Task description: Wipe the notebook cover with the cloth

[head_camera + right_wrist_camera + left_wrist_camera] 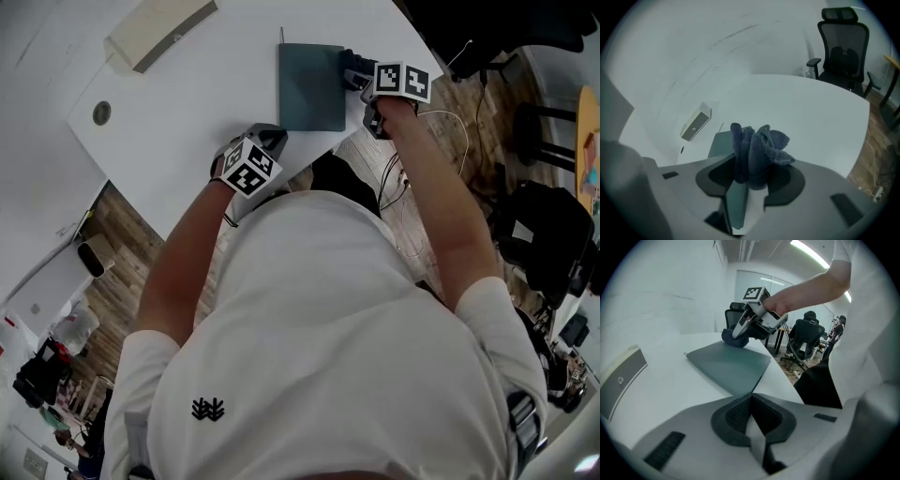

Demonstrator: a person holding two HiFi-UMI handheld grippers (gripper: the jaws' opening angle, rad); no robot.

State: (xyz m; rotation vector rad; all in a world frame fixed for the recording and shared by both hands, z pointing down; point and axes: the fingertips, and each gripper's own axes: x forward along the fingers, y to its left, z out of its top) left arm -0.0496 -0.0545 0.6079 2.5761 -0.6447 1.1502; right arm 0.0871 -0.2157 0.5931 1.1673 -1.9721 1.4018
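Observation:
A dark teal notebook lies flat on the white table, close to its near edge. My right gripper is shut on a bunched dark blue cloth, which rests at the notebook's right edge. In the right gripper view the cloth sticks up between the jaws of the right gripper, with the notebook just behind it. My left gripper sits at the notebook's near left corner. In the left gripper view the left gripper has its jaws shut where the corner of the notebook meets them.
A flat beige box lies at the table's far left, and a round grommet sits near the left edge. The table's edge runs just below the notebook. A black office chair and floor cables lie beyond the table.

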